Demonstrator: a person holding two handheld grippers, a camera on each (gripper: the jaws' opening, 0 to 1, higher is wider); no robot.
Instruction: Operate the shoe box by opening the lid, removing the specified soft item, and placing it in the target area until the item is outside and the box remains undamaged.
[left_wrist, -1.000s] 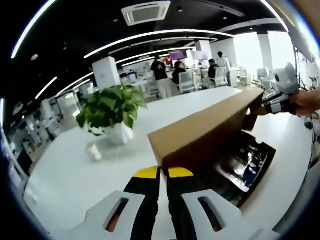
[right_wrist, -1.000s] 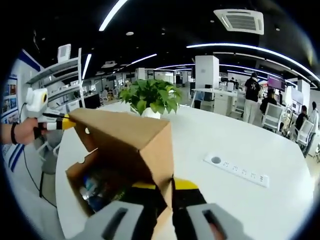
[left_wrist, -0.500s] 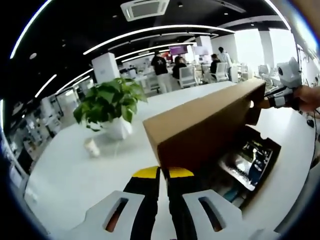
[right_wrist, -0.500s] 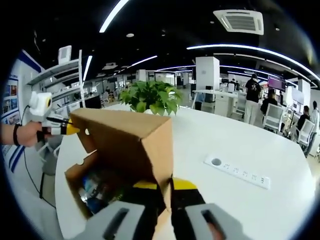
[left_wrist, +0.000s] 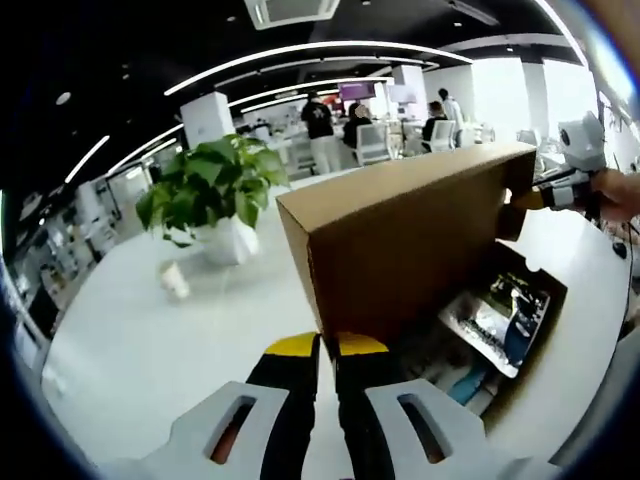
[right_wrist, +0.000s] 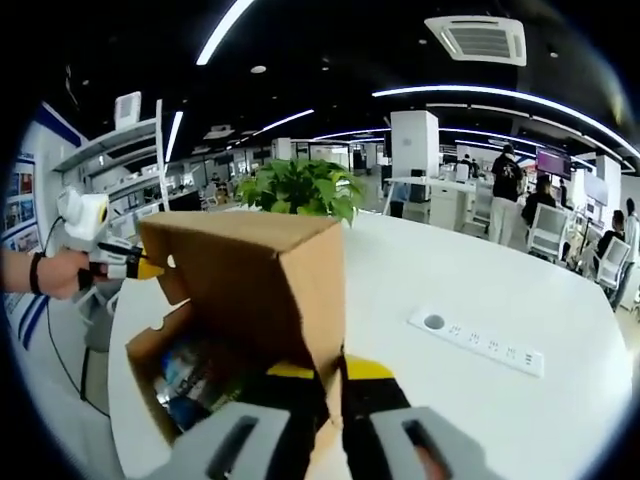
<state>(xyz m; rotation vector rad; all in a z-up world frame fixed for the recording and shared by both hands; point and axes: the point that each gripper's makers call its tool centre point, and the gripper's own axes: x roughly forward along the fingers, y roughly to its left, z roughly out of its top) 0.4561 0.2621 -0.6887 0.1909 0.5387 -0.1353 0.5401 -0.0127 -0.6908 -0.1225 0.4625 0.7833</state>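
Note:
The brown cardboard shoe box lid (left_wrist: 400, 240) stands raised on its hinge, almost upright. My left gripper (left_wrist: 326, 350) is shut on one front corner of the lid. My right gripper (right_wrist: 332, 375) is shut on the opposite corner of the lid (right_wrist: 240, 280). Under the lid the box base (left_wrist: 540, 350) lies open on the white table (left_wrist: 150, 350), with dark, glossy packaged items (left_wrist: 500, 315) inside. In the right gripper view the box base (right_wrist: 145, 375) and its contents (right_wrist: 195, 375) show below the lid. The other gripper (left_wrist: 545, 195) shows at the lid's far corner, and likewise the left one (right_wrist: 125, 262).
A potted green plant (left_wrist: 215, 205) in a white pot and a small white cup (left_wrist: 175, 282) stand on the table beyond the box. A white power strip (right_wrist: 480, 342) is set into the tabletop to the right. People and office chairs (left_wrist: 350, 130) are far behind.
The lid has swung further up, from slanted to nearly upright, with both grippers still holding its corners. More of the box's inside shows.

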